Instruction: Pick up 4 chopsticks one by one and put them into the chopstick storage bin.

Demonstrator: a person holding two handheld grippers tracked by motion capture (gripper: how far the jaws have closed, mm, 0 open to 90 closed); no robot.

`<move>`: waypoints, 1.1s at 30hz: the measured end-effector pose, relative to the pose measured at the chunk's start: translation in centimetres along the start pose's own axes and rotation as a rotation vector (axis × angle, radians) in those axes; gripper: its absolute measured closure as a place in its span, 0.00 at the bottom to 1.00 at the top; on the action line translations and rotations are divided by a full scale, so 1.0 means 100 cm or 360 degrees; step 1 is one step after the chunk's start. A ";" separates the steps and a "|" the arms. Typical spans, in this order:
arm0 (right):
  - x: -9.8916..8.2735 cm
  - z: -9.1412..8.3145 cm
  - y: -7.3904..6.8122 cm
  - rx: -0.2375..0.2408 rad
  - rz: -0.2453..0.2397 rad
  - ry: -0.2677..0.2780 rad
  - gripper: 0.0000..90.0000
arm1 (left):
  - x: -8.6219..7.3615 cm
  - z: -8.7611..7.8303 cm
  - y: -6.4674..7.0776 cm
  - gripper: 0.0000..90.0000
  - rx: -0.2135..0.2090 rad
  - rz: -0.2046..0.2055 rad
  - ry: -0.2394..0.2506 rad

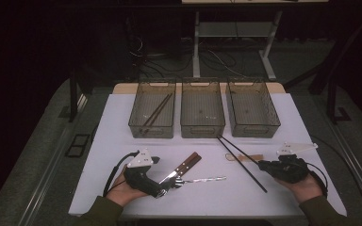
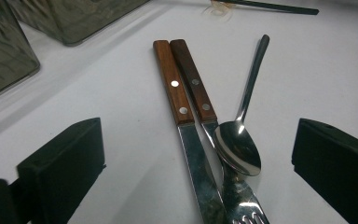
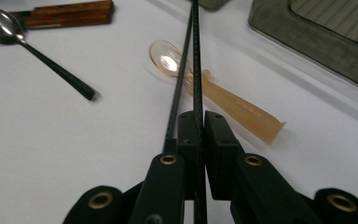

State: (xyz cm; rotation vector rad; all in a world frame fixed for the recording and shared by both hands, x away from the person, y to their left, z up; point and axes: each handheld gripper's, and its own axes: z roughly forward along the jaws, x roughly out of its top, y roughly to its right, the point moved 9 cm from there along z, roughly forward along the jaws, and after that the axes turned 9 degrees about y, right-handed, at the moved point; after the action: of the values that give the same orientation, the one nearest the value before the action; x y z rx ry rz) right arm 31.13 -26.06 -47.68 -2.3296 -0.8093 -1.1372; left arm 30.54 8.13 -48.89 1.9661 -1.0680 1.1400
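Observation:
My right gripper (image 1: 261, 164) is shut on a black chopstick (image 3: 196, 56), which runs between its pads and away toward the bins. A second black chopstick (image 3: 179, 88) lies just beside the first, resting on an amber plastic spoon (image 3: 223, 100). My left gripper (image 2: 196, 140) is open low over the table. Between its jaws lie a wooden-handled knife (image 2: 172, 84), a darker-handled fork (image 2: 195, 81) and the bowl of a metal spoon (image 2: 237, 149). None of these touches the pads. In the high view the left gripper (image 1: 172, 181) sits at the near end of that cutlery.
Three clear bins stand in a row at the back: left bin (image 1: 136, 123), middle bin (image 1: 202, 128), right bin (image 1: 253, 129). A pair of brown chopsticks (image 1: 158, 110) lies in the left bin. The white table top (image 1: 118, 141) ends close to both hands.

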 end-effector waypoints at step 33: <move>0.057 0.017 -0.030 0.0206 -0.0036 0.0119 0.95 | -0.002 0.001 -0.001 0.00 0.0017 -0.0004 0.0021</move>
State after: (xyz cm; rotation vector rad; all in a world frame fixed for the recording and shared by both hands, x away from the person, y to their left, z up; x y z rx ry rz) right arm 32.93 -21.10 -43.69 -2.1649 -0.8574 -1.1393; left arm 30.66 8.16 -49.14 1.9651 -1.0547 1.1581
